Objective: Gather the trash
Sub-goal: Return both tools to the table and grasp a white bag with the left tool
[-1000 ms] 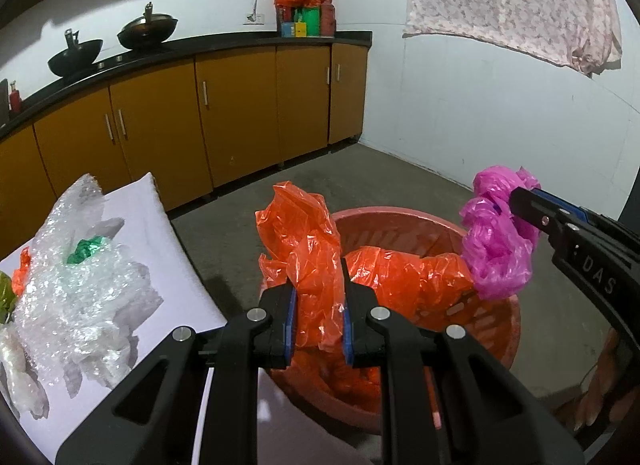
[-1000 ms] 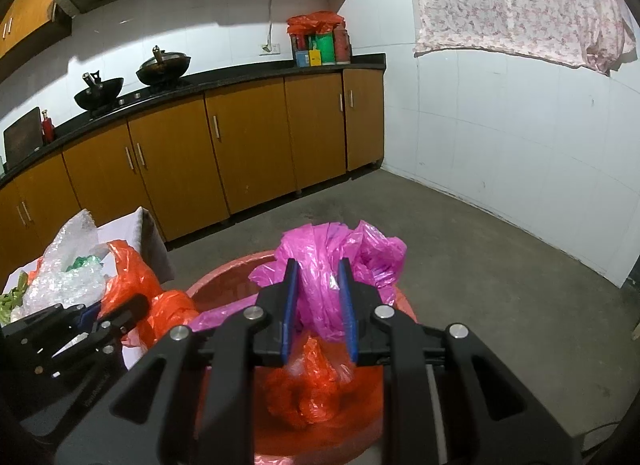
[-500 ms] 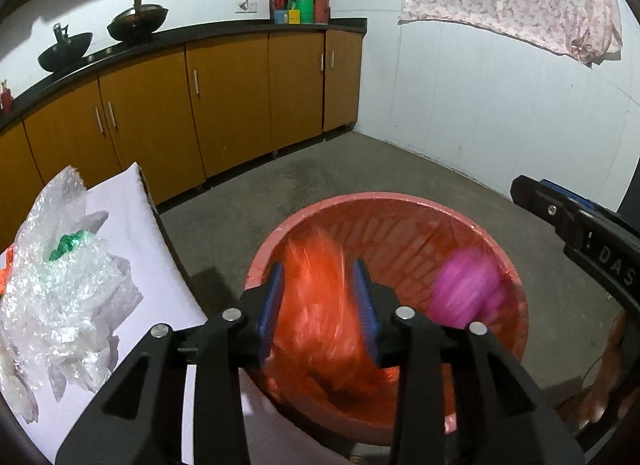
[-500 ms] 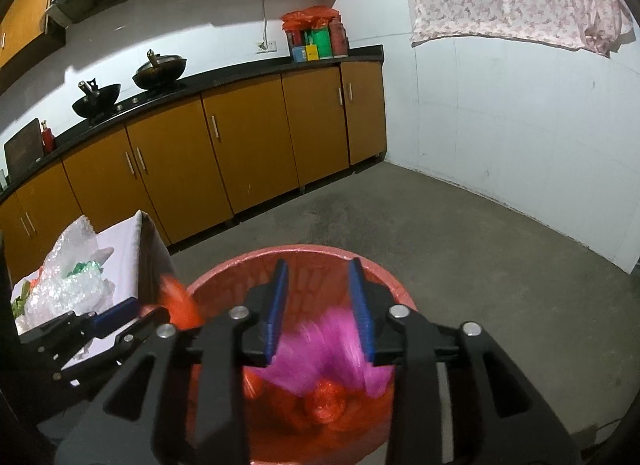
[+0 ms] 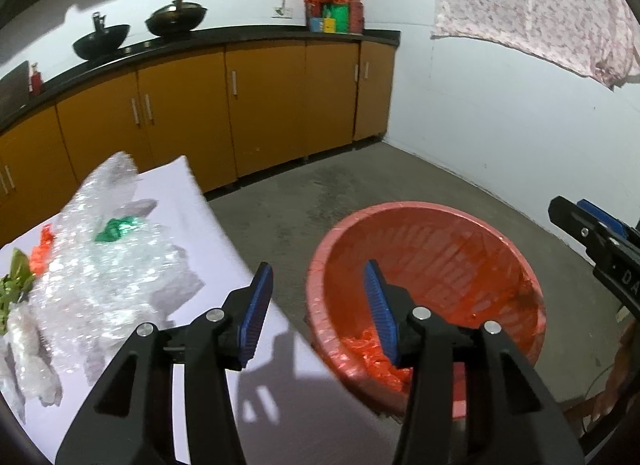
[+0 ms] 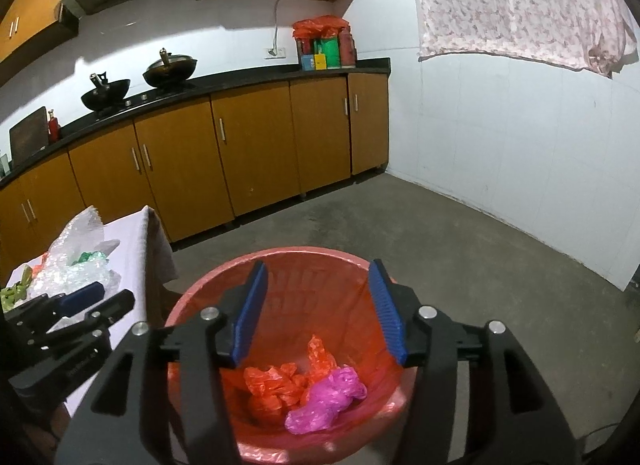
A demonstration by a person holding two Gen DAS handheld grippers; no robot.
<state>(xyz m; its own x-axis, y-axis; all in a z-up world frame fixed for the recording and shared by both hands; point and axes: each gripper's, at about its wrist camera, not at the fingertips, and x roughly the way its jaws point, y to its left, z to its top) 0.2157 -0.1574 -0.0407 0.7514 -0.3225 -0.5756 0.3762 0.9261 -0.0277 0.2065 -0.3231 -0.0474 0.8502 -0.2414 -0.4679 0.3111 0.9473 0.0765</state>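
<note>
A red trash basket (image 6: 280,261) lined with an orange bag stands on the floor. At its bottom lie a crumpled orange bag (image 6: 280,381) and a pink bag (image 6: 324,401). My right gripper (image 6: 316,277) hovers over the basket, its jaws opening and empty. My left gripper (image 5: 316,277) sits over the gap between the table's edge and the basket (image 5: 500,241), jaws opening, nothing between them. Orange plastic (image 5: 372,349) shows inside the basket. On the white table (image 5: 192,201) lie bubble wrap (image 5: 108,265), a green scrap (image 5: 116,229), an orange scrap (image 5: 40,253) and green leaves (image 5: 12,281).
Orange cabinets (image 6: 256,145) under a black counter run along the back wall, with two woks (image 6: 168,69) and containers (image 6: 324,49) on top. A patterned cloth (image 6: 516,5) hangs on the white wall at the right. Grey floor (image 6: 460,241) lies beyond the basket.
Both grippers have opened. The orange bag dropped from the left one and the pink bag from the right into the basket. The left gripper has shifted left toward the table.
</note>
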